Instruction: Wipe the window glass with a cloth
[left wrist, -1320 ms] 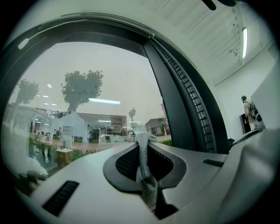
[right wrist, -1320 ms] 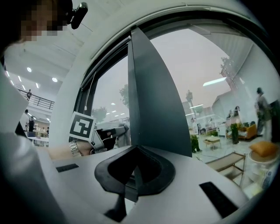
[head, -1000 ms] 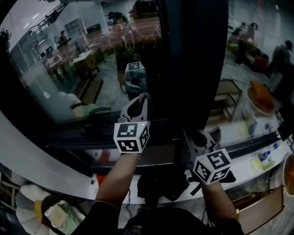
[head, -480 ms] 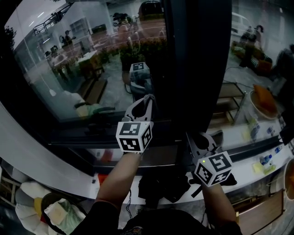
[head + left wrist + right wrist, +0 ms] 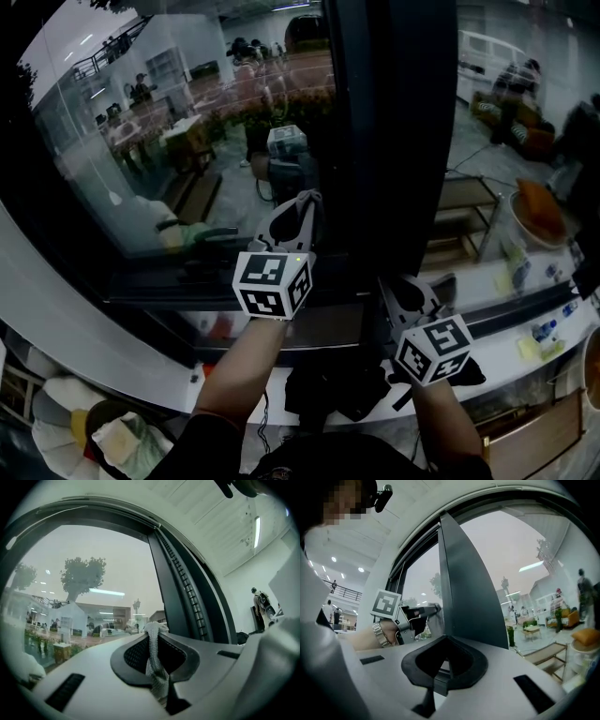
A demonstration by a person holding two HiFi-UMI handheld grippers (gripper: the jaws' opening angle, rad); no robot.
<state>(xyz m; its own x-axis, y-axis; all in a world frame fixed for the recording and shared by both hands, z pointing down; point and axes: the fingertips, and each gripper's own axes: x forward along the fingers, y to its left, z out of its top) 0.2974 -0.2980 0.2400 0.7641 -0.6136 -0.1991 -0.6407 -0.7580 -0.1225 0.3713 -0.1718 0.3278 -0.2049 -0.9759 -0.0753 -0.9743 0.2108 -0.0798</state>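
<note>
left gripper (image 5: 304,201) jaws clamped on cloth (image 5: 155,661), near window glass (image 5: 141,141) lower right corner; right gripper (image 5: 413,287) jaws together, empty

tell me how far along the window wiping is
Done: the cloth is clamped in the left gripper. In hand: that gripper is raised toward the window glass, left of the dark frame; contact is unclear. Left: the wiping itself, since no wiped patch shows. The right gripper sits low, shut and empty.
</note>
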